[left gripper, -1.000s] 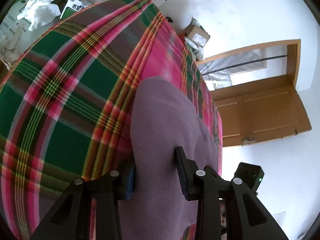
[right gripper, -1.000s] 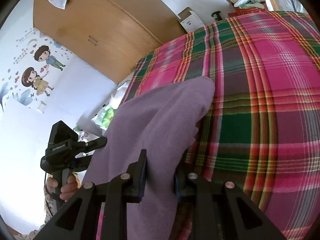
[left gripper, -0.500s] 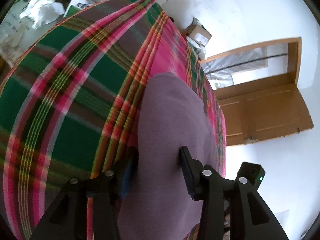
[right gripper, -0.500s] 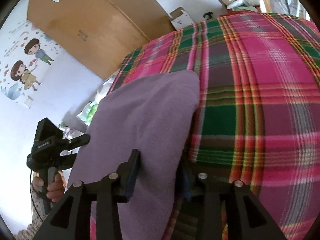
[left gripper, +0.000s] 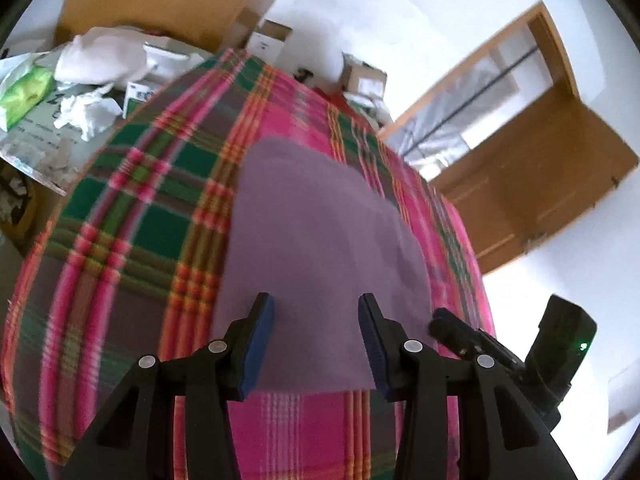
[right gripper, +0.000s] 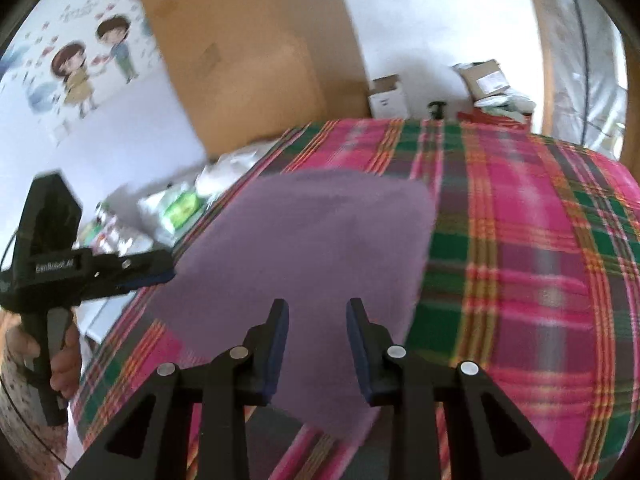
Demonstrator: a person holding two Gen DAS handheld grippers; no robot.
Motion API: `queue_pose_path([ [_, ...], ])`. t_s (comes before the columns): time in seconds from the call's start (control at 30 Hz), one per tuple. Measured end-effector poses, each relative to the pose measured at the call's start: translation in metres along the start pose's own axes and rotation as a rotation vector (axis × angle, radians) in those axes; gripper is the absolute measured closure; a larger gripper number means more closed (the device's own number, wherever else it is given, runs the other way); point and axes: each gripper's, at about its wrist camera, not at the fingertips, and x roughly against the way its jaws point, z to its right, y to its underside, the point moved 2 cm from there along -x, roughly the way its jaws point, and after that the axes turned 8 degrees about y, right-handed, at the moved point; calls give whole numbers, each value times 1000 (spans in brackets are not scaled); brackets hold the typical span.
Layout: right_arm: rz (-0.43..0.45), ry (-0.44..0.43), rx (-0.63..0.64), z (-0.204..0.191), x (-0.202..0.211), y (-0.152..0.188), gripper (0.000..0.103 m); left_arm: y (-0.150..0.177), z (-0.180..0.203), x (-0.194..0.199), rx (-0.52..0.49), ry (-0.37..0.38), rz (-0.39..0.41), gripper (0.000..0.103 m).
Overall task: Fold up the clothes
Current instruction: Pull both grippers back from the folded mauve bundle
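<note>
A mauve garment [left gripper: 320, 248] lies flat as a folded rectangle on the plaid bedspread [left gripper: 132, 216]. In the left wrist view my left gripper [left gripper: 316, 322] hovers open above the garment's near edge, nothing between its blue pads. The right wrist view shows the same garment [right gripper: 312, 248], with my right gripper [right gripper: 318, 320] open over its near corner and holding nothing. The left gripper [right gripper: 160, 272] also appears at the left there, held by a hand [right gripper: 64, 364]. The other gripper's body [left gripper: 560, 332] shows at the right in the left wrist view.
The pink, green and grey plaid bedspread [right gripper: 532, 272] covers the bed. Plastic bags and crumpled paper [left gripper: 80, 92] pile beside it. Cardboard boxes [right gripper: 386, 94] stand by the wall, next to a wooden wardrobe [right gripper: 256, 48]. A wooden door [left gripper: 532, 172] stands open.
Both grippers let go of the mauve garment and pulled back and up. The garment now lies flat on the bedspread, and the jaws stand wider apart.
</note>
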Motion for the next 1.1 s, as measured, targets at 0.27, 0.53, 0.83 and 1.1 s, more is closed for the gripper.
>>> queue_pose_path([
  [0.27, -38, 33, 19, -9, -3, 23, 78, 13, -12, 3, -17, -32, -12, 58],
  [0.53, -69, 95, 20, -16, 8, 34, 79, 28, -18, 6, -2, -70, -33, 58],
  [0.83, -121, 146, -32, -7, 21, 64, 79, 54, -7, 0, -8, -115, -70, 57],
  [1.1, -112, 265, -45, -8, 22, 75, 69, 69, 14, -3, -133, -290, -25, 57],
])
